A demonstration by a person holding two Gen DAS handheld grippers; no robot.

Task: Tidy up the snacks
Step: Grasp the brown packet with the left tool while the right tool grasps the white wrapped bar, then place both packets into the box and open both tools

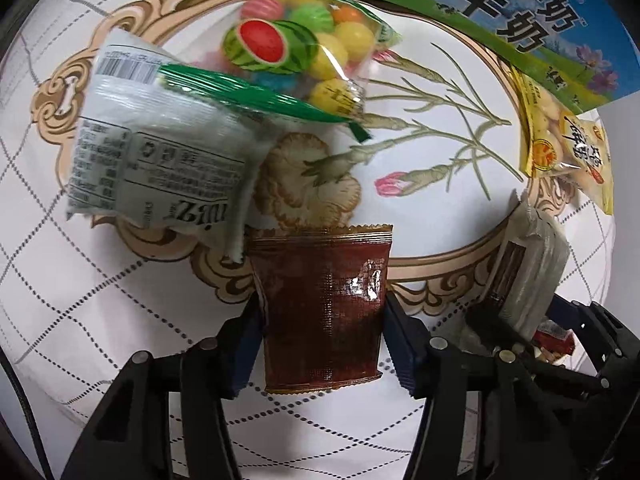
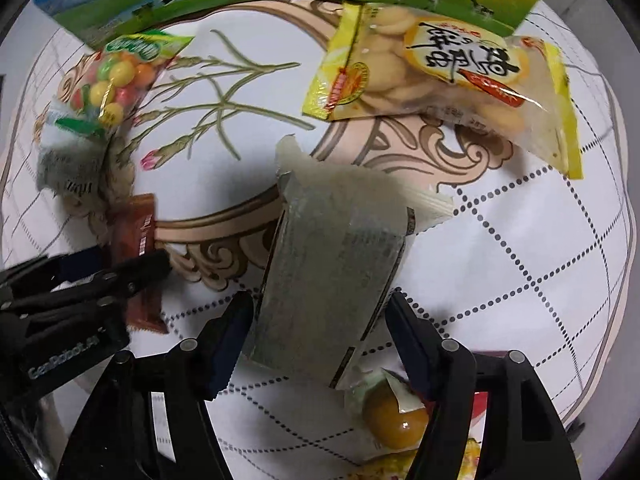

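While the left gripper [image 1: 324, 316] clamps a brown packet [image 1: 324, 312], the right gripper [image 2: 320, 332] grips a grey packet [image 2: 332, 264].

Both views are evenly and fairly brightly lit from above, with strong fisheye bending: the tablecloth [image 1: 120, 320] grid curves and the corners go black. In the left wrist view a small glare spot sits on the brown packet [image 1: 324, 312] between the tongs, and the white packet [image 1: 160, 152] ahead to the left is smeared with motion blur. In the right wrist view the grey packet [image 2: 332, 264] between the tongs is blurred, and a soft dark shadow [image 2: 224, 184] lies ahead to its left. The yellow bag [image 2: 444, 92] ahead to the right shows glare streaks.
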